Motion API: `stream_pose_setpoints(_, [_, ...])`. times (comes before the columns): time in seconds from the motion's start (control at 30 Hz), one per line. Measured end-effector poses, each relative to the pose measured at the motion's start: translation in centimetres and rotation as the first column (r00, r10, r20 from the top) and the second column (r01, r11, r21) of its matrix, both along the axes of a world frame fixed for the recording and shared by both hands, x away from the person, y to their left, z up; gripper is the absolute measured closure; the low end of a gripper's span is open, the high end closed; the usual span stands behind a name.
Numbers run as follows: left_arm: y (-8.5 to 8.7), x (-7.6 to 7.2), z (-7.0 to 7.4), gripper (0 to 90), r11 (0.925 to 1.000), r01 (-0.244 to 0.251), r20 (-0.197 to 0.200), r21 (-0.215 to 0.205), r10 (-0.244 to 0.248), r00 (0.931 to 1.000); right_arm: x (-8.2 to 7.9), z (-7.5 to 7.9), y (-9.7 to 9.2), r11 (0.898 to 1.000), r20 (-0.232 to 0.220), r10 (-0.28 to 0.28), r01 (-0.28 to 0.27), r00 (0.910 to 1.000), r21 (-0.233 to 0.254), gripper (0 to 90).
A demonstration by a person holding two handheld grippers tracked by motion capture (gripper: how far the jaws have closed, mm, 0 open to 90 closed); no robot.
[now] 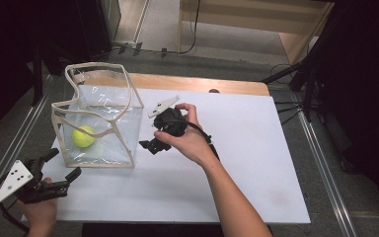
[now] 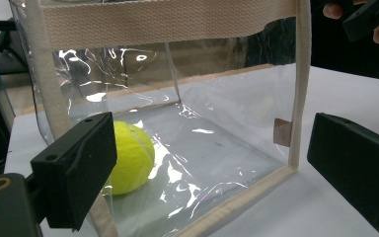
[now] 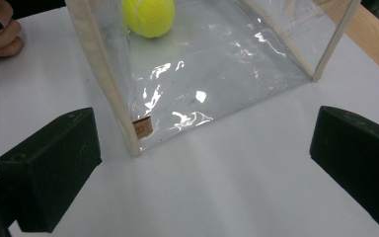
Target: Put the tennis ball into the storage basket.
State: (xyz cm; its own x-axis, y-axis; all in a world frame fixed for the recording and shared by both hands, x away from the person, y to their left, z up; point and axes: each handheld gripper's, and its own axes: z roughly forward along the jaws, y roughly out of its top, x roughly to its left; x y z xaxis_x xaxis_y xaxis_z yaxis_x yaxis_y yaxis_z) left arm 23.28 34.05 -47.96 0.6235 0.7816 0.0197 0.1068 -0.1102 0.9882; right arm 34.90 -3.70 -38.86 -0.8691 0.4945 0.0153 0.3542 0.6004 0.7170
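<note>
The tennis ball [image 1: 83, 136] sits inside the clear bag [image 1: 123, 123], toward its left wall. The left claw [image 1: 61, 165], wide open and empty, is nearer. The right claw [image 1: 148, 144], also wide open and empty, waits beside the bag's right face.

The tennis ball [image 1: 83, 136] is bright yellow-green with a paler curved seam. It lies in a clear plastic bag [image 1: 109, 129] whose film glints white, edged all round with cream woven webbing; a small tan tag [image 3: 141, 128] sits at its near right corner. The table top [image 1: 256, 163] is plain white, with a light wooden strip [image 1: 202, 84] along its far edge. Both grippers, the left gripper [image 1: 59, 166] and the right gripper [image 1: 150, 145], are matte black, each topped by a pale grey three-cornered plate, the left one dotted with dark holes.
</note>
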Motion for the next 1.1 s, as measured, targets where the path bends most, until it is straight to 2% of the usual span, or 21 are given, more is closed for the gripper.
stream_pose_setpoints(0.33, [0.0, 0.0, 0.0, 5.3, 1.0, 0.0, 0.0, 0.0, 0.0, 1.0, -0.9, -1.7, -1.6, 0.999, 0.007, -0.025, 0.025, 0.9997, 0.036, 0.0])
stream_pose_setpoints(0.57, [-0.1, 0.0, 0.0, 5.3, 1.0, 0.0, 0.002, 0.0, 0.0, 1.0, -1.7, -3.5, -2.6, 0.998, 0.004, -0.038, 0.037, 0.9993, 0.056, 0.0])
stream_pose_setpoints(0.9, [-0.1, 0.0, 0.0, 5.3, 1.0, 0.0, 0.002, 0.0, 0.0, 1.0, -2.5, -5.3, -4.7, 0.992, -0.022, -0.094, 0.095, 0.9954, 0.082, 0.0])
stream_pose_setpoints(1.1, [0.0, 0.0, 0.0, 5.3, 1.0, 0.0, 0.0, 0.0, 0.0, 1.0, -2.8, -6.0, -6.1, 0.99, -0.015, -0.118, 0.119, 0.9929, 0.079, 0.0])
